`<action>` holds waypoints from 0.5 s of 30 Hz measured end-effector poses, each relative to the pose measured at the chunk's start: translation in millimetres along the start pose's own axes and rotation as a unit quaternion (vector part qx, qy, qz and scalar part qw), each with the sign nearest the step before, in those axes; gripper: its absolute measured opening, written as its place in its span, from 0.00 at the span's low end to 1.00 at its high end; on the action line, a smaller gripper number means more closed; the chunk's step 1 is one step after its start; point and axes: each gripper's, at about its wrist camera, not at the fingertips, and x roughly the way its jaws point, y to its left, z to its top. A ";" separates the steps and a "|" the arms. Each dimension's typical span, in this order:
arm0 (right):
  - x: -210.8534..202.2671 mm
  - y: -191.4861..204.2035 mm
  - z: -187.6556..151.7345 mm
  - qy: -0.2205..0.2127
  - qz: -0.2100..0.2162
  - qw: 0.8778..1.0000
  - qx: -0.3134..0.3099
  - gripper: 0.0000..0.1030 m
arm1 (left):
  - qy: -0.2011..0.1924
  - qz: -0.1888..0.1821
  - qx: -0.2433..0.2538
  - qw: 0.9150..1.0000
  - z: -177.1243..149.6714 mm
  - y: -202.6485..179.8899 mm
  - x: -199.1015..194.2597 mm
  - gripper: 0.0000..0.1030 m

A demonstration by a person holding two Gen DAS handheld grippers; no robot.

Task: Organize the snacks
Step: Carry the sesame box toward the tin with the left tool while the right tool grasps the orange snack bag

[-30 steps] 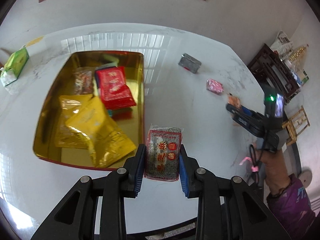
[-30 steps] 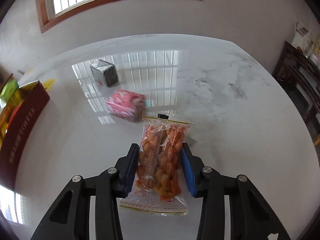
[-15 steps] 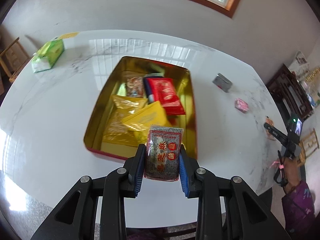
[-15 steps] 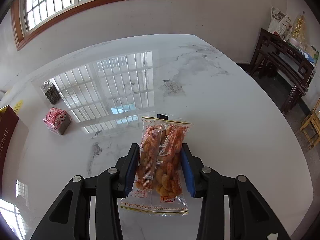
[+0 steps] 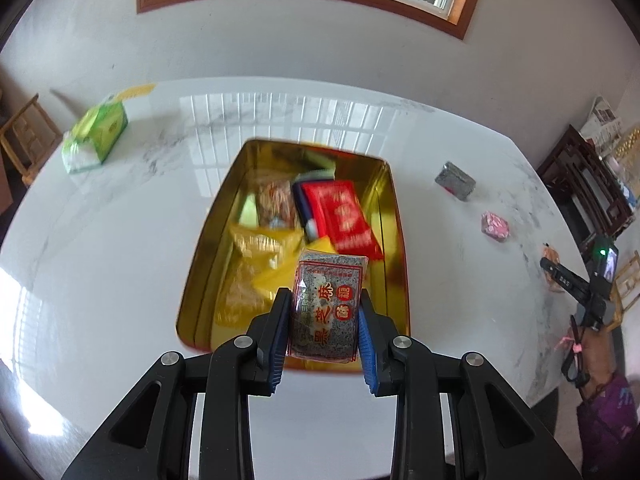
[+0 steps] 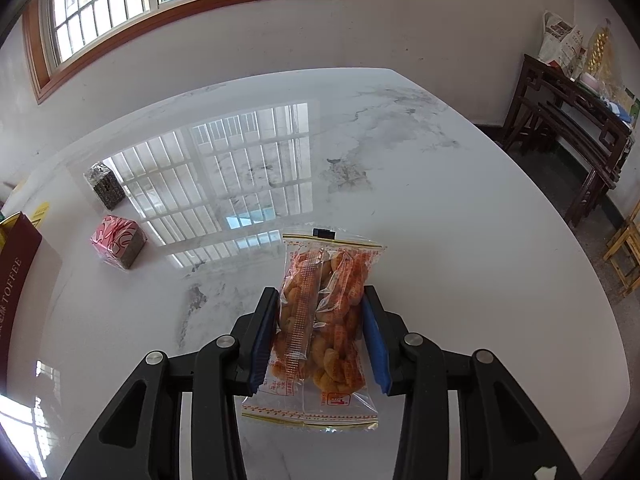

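My left gripper [image 5: 325,320] is shut on a grey speckled sesame-candy packet [image 5: 327,307] and holds it above the near end of a gold tin [image 5: 394,216] with red outer walls. The tin holds yellow packets [image 5: 260,264], a red packet [image 5: 344,216] and other snacks. My right gripper [image 6: 320,328] is shut on a clear packet of orange snacks [image 6: 324,320] above the white marble table [image 6: 440,208]. A pink wrapped snack [image 6: 118,242] and a grey wrapped snack [image 6: 105,186] lie on the table at the left. The right gripper also shows in the left wrist view [image 5: 576,280] at the far right.
A green tissue pack [image 5: 96,138] lies at the table's far left. The tin's dark red side [image 6: 12,280] shows at the left edge of the right wrist view. Dark wooden furniture [image 6: 572,120] and a wooden chair [image 6: 624,252] stand beyond the table's right edge.
My left gripper has swung left and back with the sesame packet, so the tin is now centred under it. My right gripper has lifted and turned with the orange snack packet.
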 end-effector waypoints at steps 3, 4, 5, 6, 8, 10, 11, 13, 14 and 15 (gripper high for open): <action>-0.9 -0.4 -0.4 0.000 0.001 1.000 0.000 0.37 | -0.007 0.009 0.015 1.000 14.6 -2.9 6.9 0.31; -0.9 -0.4 -0.4 0.000 0.001 1.000 0.000 0.37 | -0.009 0.010 0.020 1.000 18.7 -3.5 9.5 0.31; -1.0 -0.6 -0.3 0.000 0.001 1.000 0.000 0.37 | -0.012 0.013 0.026 0.999 22.8 -4.0 12.5 0.31; -0.9 -0.4 -0.4 0.000 0.001 1.000 0.000 0.37 | -0.016 0.018 0.033 0.999 26.6 -4.4 15.6 0.31; -0.9 -0.3 -0.4 0.000 0.001 1.000 0.000 0.37 | -0.021 0.030 0.045 0.998 33.6 -5.0 22.5 0.31; -0.9 -0.3 -0.4 0.000 0.001 1.000 0.000 0.37 | -0.026 0.038 0.057 0.997 40.3 -4.7 30.9 0.31; -1.1 -0.5 -0.3 0.000 0.001 1.000 0.000 0.37 | -0.028 0.042 0.060 0.997 43.0 -3.9 35.0 0.31; -1.0 -0.2 -0.3 0.000 0.001 1.000 0.000 0.37 | -0.026 0.059 0.069 0.996 48.8 -1.7 46.3 0.31; -1.1 -0.2 -0.3 0.000 0.001 1.000 0.000 0.37 | -0.025 0.062 0.071 0.995 50.8 -0.5 50.8 0.31; -1.0 -0.1 -0.5 0.000 0.001 1.000 0.000 0.37 | -0.023 0.064 0.072 0.995 52.8 1.7 56.2 0.31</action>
